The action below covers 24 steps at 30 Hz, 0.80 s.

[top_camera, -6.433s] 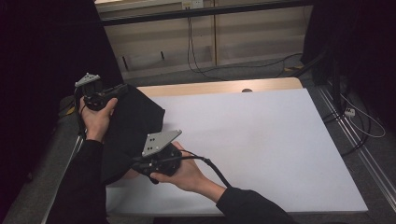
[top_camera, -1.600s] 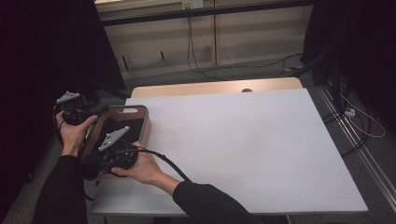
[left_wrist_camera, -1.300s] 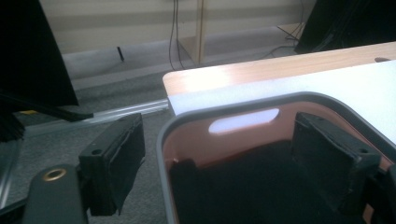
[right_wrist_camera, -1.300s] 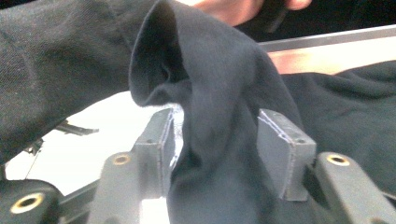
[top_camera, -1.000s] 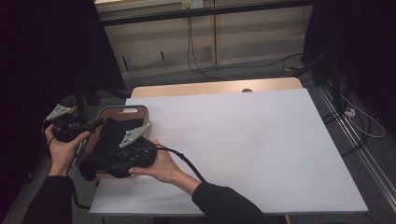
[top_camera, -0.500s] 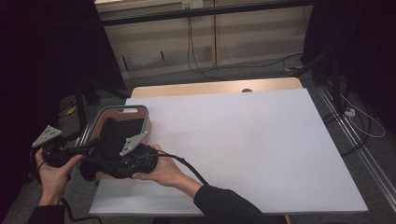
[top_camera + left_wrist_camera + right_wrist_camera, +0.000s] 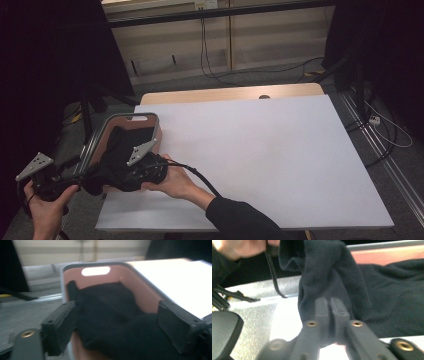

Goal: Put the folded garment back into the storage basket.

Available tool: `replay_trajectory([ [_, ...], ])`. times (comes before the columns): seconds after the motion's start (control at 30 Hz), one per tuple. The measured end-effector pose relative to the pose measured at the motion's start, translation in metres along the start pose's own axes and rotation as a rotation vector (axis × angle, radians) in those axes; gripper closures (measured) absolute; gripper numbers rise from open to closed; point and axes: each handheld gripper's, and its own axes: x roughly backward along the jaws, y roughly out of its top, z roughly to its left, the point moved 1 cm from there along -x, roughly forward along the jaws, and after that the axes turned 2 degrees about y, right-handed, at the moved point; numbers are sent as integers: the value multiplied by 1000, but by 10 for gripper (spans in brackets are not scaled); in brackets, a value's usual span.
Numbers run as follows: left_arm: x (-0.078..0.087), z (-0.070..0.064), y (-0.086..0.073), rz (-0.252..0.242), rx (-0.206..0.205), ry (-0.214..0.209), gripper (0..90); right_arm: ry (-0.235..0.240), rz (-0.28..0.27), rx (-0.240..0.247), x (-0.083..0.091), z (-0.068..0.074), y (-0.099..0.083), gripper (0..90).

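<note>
At the near left corner of the bench (image 7: pixel 280 150), a black garment (image 7: pixel 117 160) lies mostly inside a pink bin with a grey rim (image 7: pixel 131 118), one fold spilling over the near rim into the right gripper (image 7: pixel 131 175), whose jaws are pressed together on the cloth. The left gripper (image 7: pixel 75 177) hangs off the bench's left edge just near of the bin, jaws spread wide and holding nothing. To the right, the white bench top lies open.
</note>
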Motion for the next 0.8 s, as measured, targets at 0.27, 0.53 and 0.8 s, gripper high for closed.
replay_trajectory([
  [0.27, 0, -3, -13, 29, 11, -123, 700, -20, 10, -5, 2, -4, 2, 876],
  [0.53, -7, 8, -8, 75, 30, -111, 857, -19, 10, -19, 0, -8, 4, 876],
  [0.8, -26, 35, -6, 85, 57, -55, 859, 6, 16, -40, -13, -7, 11, 876],
])
